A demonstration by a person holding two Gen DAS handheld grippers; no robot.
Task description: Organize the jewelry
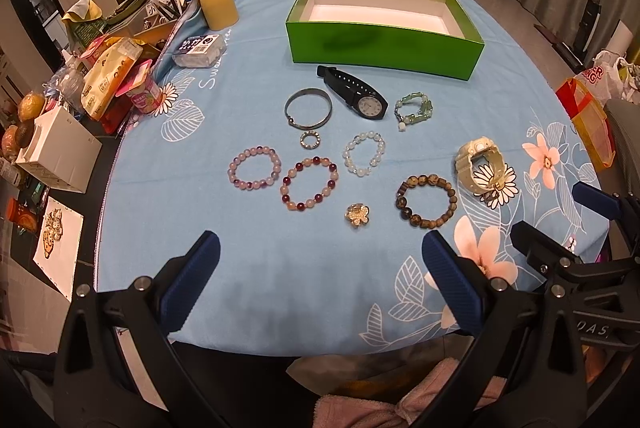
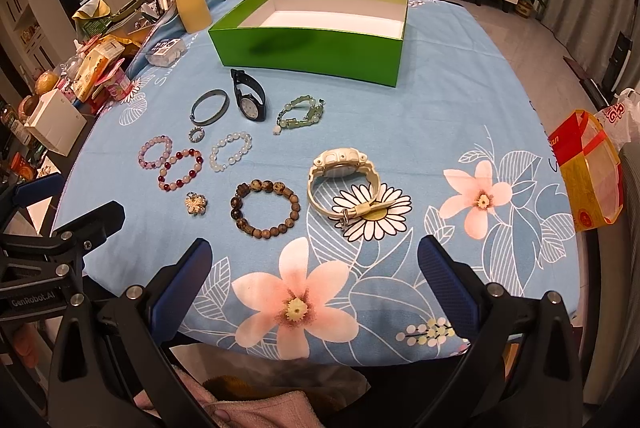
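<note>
Ten pieces of jewelry lie spread apart on the table (image 1: 280,268), none overlapping, so each can be picked singly. Behind them the green box (image 1: 384,44) sits open, its white floor bare, likely the destination. Left hand-held gripper (image 1: 320,268) and right hand-held gripper (image 2: 314,270) both hover at the near edge, jaws spread, carrying nothing. Closest to the right one: the white watch (image 2: 344,184) and brown bead bracelet (image 2: 264,208).

near cloth (image 2: 400,132) bare | green box (image 1: 384,44) open-topped | clutter (image 1: 112,76) left
</note>
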